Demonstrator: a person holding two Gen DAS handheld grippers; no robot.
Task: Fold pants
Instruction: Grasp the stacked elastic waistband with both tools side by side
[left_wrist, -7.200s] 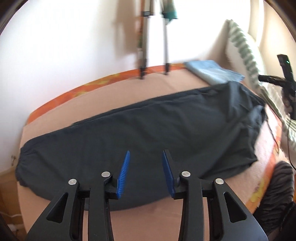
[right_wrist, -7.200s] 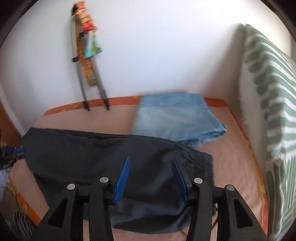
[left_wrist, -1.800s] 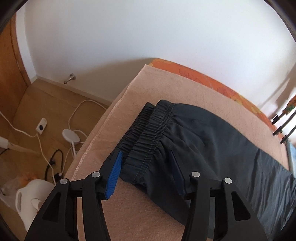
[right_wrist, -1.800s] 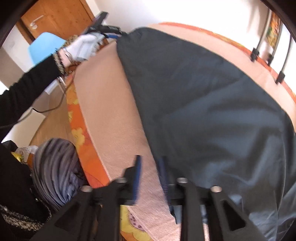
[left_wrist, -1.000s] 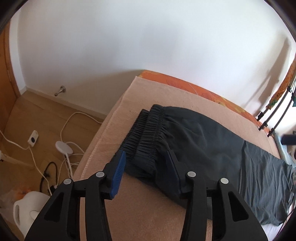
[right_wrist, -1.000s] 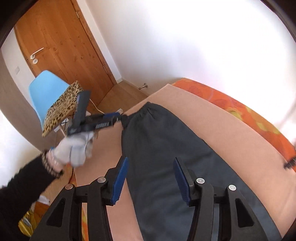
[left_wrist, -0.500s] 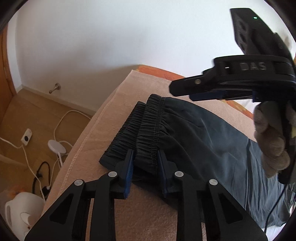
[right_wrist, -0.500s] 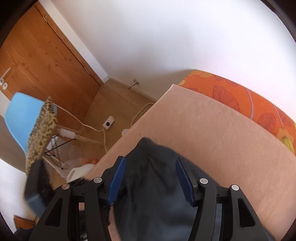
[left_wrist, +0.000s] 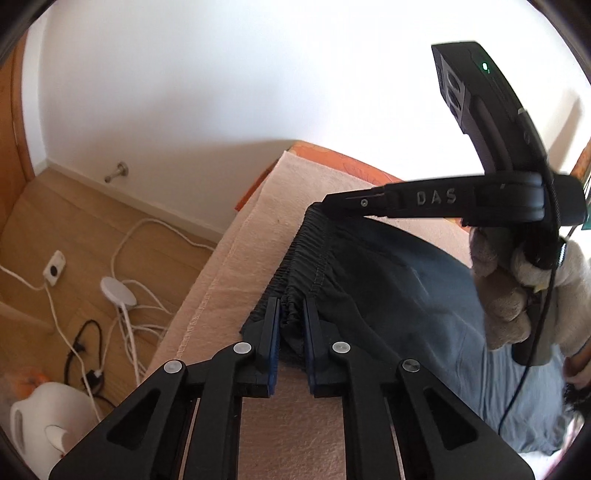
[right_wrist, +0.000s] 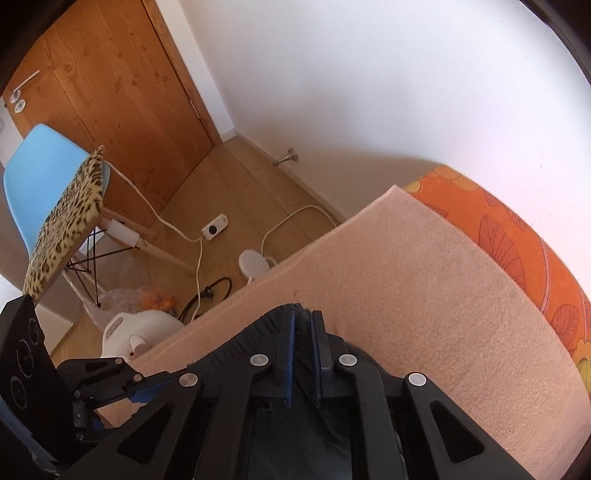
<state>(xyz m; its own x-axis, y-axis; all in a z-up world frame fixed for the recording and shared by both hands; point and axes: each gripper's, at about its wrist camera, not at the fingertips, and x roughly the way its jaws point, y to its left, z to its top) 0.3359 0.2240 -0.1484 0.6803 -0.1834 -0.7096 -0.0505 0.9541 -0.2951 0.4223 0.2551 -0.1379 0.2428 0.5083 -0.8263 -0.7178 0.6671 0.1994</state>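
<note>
The dark pants (left_wrist: 388, 280) lay on the bed (left_wrist: 236, 258), legs running away rightward — the left tool (left_wrist: 291, 325) closing on the elastic hem's near corner, the right tool (right_wrist: 302, 343) clamped on its far corner.

The left hand-held gripper (left_wrist: 291, 325) is closing on the pants (left_wrist: 369, 280) cuff; the right hand-held gripper (left_wrist: 325, 201) pinches beyond it.

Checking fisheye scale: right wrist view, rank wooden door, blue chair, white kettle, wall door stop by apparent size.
1. wooden door
2. blue chair, nearer the lens, so its real size is unsure
3. white kettle
4. door stop, tiny and far off
</note>
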